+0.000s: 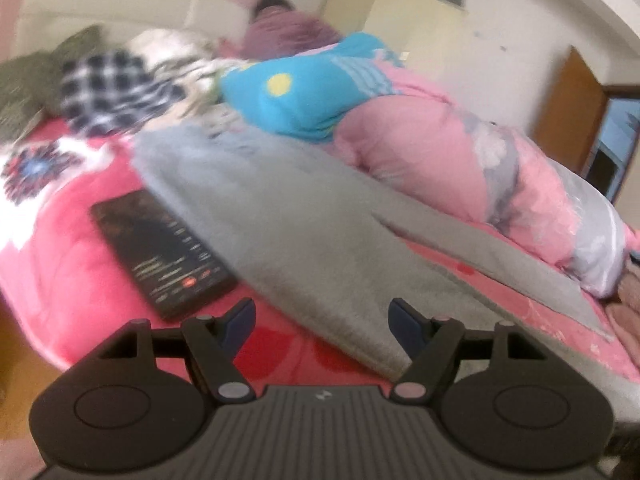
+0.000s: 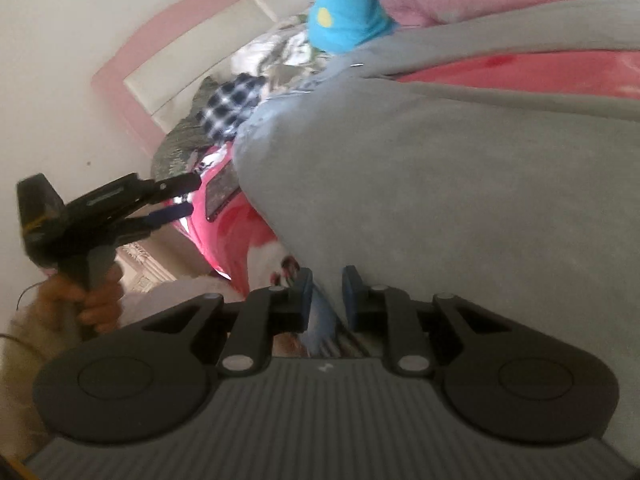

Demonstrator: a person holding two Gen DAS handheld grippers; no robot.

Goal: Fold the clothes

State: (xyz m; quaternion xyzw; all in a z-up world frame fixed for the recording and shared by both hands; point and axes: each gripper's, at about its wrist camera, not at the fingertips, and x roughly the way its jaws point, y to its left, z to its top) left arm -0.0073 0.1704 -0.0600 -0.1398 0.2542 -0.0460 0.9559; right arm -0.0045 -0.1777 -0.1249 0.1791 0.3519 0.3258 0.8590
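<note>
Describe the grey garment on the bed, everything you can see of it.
The grey garment is plain, soft-looking, fleecy cloth, spread fairly flat across the red bedspread, with one long strip, likely a sleeve or leg, split off toward the pink bedding. Its near edge lies between the open left gripper fingers, unpinched. In the right wrist view, a fold of it sits between the right gripper jaws, narrowly apart; pad contact is unclear.

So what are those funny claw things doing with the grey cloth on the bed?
A person is folding clothes on a pink bed, holding a gripper in each hand. The right gripper has its jaws nearly closed around an edge of the grey garment, though the view is too blurry to confirm a pinch. The left gripper is open and holding nothing.
</note>
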